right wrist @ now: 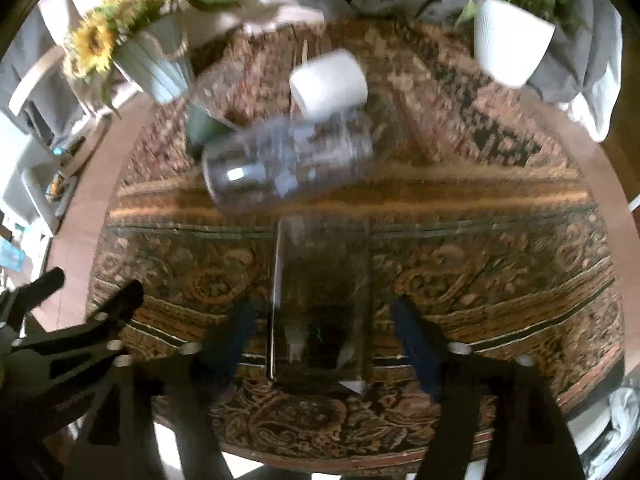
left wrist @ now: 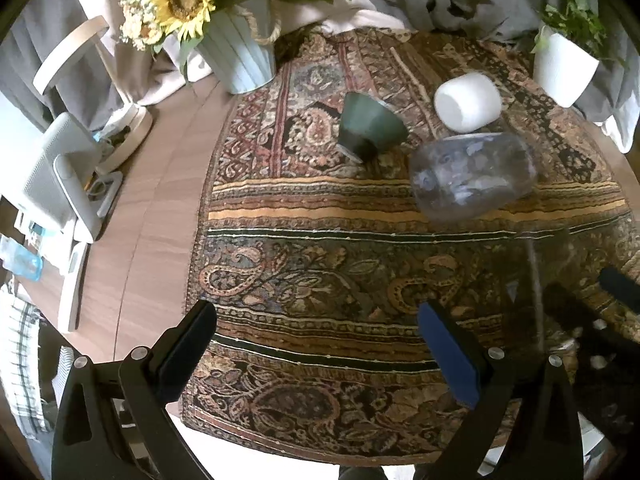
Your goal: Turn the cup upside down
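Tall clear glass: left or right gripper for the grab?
Right. The tall clear glass stands between the open fingers of the right gripper, a gap on each side. The left gripper is open over bare cloth, the glass off to its right.

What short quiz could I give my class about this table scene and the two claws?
1. True or false: the left claw is gripping a cup.
2. What stands between the open fingers of the right claw? A) a spoon B) a clear tall glass C) a plate
3. Fill in: the sunflowers stand in a pale ribbed ____.
Key: 1 false; 2 B; 3 pot.
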Demonstrator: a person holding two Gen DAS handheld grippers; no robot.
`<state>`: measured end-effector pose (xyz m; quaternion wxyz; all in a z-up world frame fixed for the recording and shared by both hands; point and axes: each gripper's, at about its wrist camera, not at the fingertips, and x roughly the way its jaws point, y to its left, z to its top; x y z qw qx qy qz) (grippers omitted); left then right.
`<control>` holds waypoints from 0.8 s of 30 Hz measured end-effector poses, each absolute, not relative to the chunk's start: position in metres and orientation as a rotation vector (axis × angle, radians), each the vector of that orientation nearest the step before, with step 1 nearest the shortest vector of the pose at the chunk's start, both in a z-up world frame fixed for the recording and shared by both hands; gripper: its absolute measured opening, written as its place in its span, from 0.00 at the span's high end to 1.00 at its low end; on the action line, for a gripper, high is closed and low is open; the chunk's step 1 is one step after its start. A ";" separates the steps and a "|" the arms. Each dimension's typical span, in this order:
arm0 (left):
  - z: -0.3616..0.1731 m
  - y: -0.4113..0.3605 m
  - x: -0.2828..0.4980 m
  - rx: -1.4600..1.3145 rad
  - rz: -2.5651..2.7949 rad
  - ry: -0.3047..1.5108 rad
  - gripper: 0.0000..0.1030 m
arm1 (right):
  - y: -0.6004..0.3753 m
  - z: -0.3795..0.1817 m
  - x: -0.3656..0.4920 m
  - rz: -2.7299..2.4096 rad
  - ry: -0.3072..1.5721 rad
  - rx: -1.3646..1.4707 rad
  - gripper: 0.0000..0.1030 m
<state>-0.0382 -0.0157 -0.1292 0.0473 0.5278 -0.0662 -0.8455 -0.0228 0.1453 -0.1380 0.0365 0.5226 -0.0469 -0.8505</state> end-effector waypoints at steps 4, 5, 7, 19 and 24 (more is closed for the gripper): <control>-0.113 -0.006 -0.029 1.591 -2.634 -0.190 0.00 | 0.161 -0.112 -0.014 -2.667 -0.184 1.537 0.24; -0.110 -0.003 -0.026 1.578 -2.650 -0.187 0.00 | 0.166 -0.107 -0.012 -2.682 -0.203 1.529 0.24; -0.104 0.005 -0.021 1.559 -2.685 -0.177 0.00 | 0.180 -0.099 -0.006 -2.706 -0.244 1.527 0.24; -0.108 0.071 0.004 1.660 -2.817 -0.172 0.00 | 0.242 -0.095 0.021 -2.772 -0.259 1.601 0.24; -0.118 0.094 0.005 1.680 -2.824 -0.171 0.01 | 0.265 -0.108 0.023 -2.746 -0.234 1.655 0.24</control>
